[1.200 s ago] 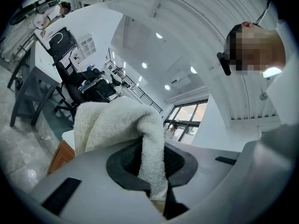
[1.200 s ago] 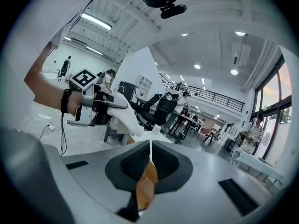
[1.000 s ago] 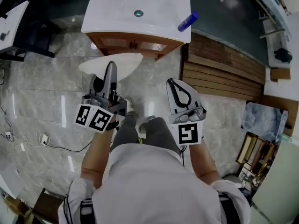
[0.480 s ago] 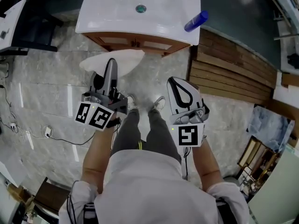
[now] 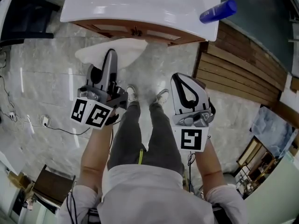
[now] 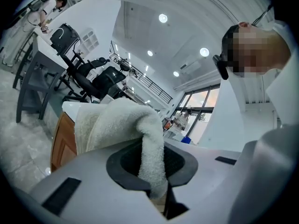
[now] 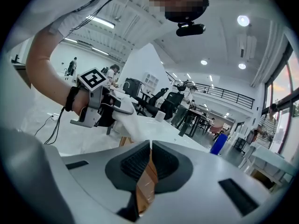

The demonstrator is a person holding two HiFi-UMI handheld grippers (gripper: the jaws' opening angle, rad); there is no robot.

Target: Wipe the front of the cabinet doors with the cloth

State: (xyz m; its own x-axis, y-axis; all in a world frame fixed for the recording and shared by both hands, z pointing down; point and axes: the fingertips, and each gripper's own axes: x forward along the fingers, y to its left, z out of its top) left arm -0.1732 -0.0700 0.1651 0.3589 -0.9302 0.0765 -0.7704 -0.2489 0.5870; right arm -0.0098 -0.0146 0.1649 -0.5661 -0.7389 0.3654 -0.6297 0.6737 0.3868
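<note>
Cloth (image 5: 128, 48) is held pinched between the fingers of the left gripper (image 5: 110, 55), above the floor and just short of the cabinet doors (image 5: 159, 33); no contact is seen. Right gripper (image 5: 183, 80) fingers are closed on nothing. Wiping is judged not yet begun; both door fronts are left.

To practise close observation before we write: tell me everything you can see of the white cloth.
The cloth is white and thick, with a looped pile like terry towelling. One narrow fold is pinched between the shut jaws of the left tongs; the rest bunches above them in soft, rounded folds. In the head view it spreads ahead of the tongs over the pale floor, just below the wooden cabinet. Whether it touches the doors cannot be told.
</note>
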